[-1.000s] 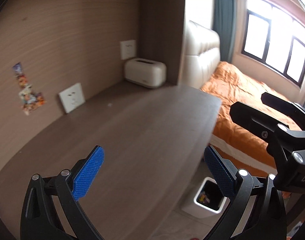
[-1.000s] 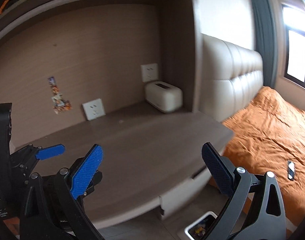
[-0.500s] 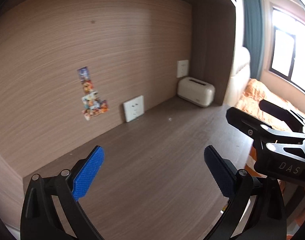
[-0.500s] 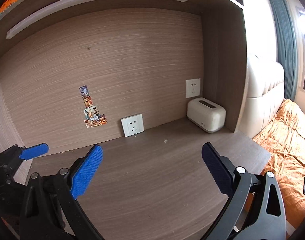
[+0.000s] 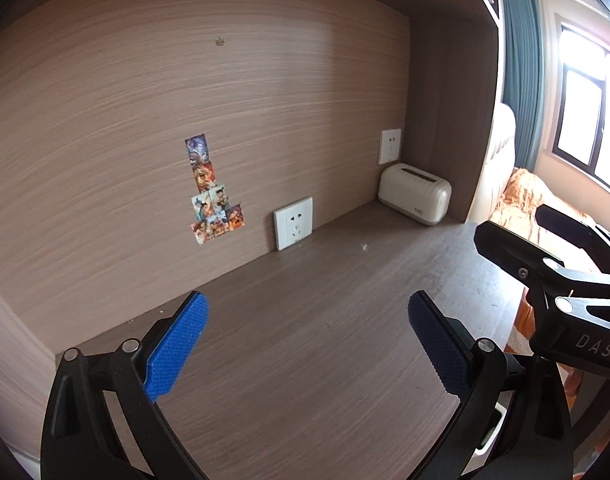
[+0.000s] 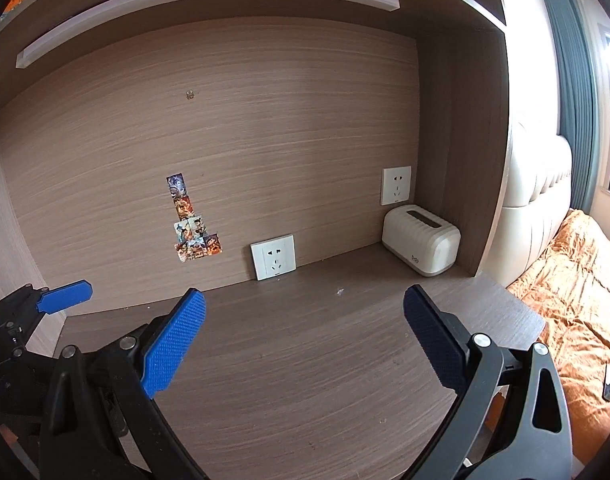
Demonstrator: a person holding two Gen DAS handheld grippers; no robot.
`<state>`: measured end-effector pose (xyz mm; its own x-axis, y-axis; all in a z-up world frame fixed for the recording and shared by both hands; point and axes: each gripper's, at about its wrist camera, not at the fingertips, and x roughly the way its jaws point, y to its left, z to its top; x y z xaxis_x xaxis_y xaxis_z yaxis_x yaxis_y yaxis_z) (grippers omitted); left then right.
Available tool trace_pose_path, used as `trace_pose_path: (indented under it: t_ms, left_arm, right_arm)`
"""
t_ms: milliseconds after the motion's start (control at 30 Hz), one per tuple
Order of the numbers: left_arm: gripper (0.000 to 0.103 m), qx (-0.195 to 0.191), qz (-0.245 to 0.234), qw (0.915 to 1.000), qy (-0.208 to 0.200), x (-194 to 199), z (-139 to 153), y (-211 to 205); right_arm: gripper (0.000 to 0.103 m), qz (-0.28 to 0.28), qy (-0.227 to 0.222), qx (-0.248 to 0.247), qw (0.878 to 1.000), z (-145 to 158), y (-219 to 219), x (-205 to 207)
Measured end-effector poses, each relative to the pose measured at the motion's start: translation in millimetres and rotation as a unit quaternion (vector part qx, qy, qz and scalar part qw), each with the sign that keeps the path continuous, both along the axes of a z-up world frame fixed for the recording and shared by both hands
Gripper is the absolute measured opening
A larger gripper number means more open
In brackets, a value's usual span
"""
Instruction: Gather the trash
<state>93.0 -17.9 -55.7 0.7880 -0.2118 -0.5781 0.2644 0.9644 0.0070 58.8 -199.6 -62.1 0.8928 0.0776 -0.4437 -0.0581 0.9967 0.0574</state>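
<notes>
My left gripper (image 5: pixel 307 342) is open and empty above the brown wooden desk (image 5: pixel 325 340). My right gripper (image 6: pixel 305 338) is open and empty above the same desk (image 6: pixel 305 360); it also shows at the right edge of the left wrist view (image 5: pixel 553 276). A tiny white scrap (image 5: pixel 363 246) lies on the desk near the back wall, also in the right wrist view (image 6: pixel 339 291). A few small crumbs (image 6: pixel 383 421) lie near the desk's front. A corner of the white bin (image 5: pixel 499 414) shows below the desk edge, behind my left gripper's right finger.
A cream box-shaped appliance (image 6: pixel 421 240) stands in the desk's back right corner. Two wall sockets (image 6: pixel 273 257) and stickers (image 6: pixel 191 222) are on the back panel. An orange bed (image 6: pixel 577 280) with a phone (image 6: pixel 608 380) lies right. A shelf runs overhead.
Both grippers swung left and up, from the desk's right end, bed and floor bin towards the desk's back wall. The bin has almost left view. Both stayed open.
</notes>
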Motion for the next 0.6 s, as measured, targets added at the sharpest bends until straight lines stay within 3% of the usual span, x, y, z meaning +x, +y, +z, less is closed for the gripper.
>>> trace_pose_path:
  t_ms: [333, 600]
  left_arm:
    - [0.098, -0.009, 0.008, 0.9999, 0.008, 5.3, 1.2, 5.7]
    - [0.098, 0.017, 0.028, 0.9994, -0.004, 6.5, -0.6, 6.7]
  right_arm:
    - [0.099, 0.005, -0.003, -0.006, 1.000, 3.4, 4.7, 1.4]
    - [0.099, 0.001, 0.001, -0.006, 1.000, 2.0, 6.8, -1.2]
